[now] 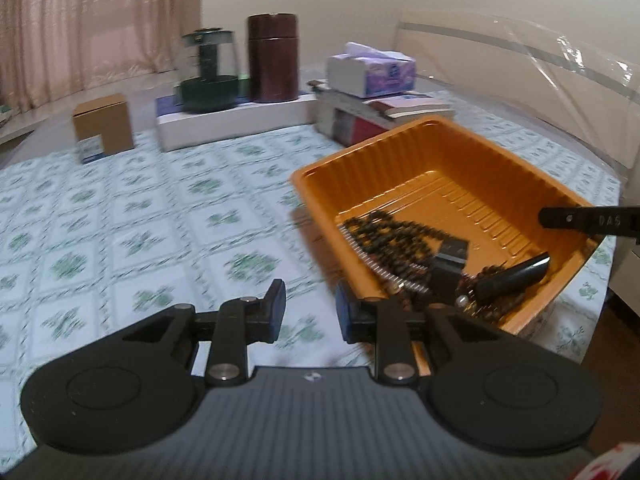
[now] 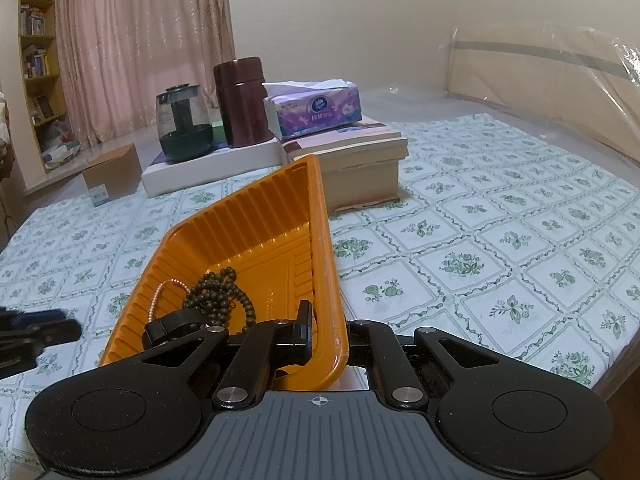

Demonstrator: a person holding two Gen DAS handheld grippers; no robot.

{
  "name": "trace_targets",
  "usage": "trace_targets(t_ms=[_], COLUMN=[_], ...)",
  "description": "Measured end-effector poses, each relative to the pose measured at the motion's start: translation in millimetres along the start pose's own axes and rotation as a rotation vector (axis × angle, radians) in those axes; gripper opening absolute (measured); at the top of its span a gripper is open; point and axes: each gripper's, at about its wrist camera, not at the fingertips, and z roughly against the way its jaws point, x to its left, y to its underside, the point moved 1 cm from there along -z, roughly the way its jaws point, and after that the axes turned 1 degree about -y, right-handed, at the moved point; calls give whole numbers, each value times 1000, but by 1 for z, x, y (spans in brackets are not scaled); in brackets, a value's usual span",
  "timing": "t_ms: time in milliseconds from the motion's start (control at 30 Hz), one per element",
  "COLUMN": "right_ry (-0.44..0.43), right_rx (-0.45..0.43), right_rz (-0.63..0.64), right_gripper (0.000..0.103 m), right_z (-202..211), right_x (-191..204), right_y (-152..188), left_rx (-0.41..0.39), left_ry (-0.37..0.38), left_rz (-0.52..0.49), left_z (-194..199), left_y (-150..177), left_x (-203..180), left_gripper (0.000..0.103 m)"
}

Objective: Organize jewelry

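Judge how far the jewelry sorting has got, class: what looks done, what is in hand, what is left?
Done: the dark bead strand, a pearl chain and a black clip lie in the orange tray. In hand: the right tool clamps the tray's near wall; the left tool is open and empty. Left: no jewelry shows on the tablecloth, so little seems to remain.

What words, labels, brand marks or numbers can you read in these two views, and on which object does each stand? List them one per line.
"DAS": white letters on the black finger of the right tool, where it reaches over the orange tray.
Tissue pack: a round blue brand badge and a line of print, too small to read.
Brown cardboard box: a blue-and-white sticker, too blurred to read.
Book spines on the shelf: unreadable.
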Motion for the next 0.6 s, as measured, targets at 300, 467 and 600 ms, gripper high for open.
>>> trace_targets(t_ms=[300,467,600], right_ry=[-105,-164,-218], right_rx=[64,92,99], right_rz=[-180,-246,-331], right_gripper=[8,8,8], right_z=[-26,-42,-47], right_x=[-53,-80,-97], right_y=[-6,-2,5], left_rx=[15,25,37], left_ry=[-42,-61,-88], left_rz=[75,115,136], left_z=[19,24,27], left_y=[18,24,30], left_x=[20,27,31], left_gripper=[27,29,34])
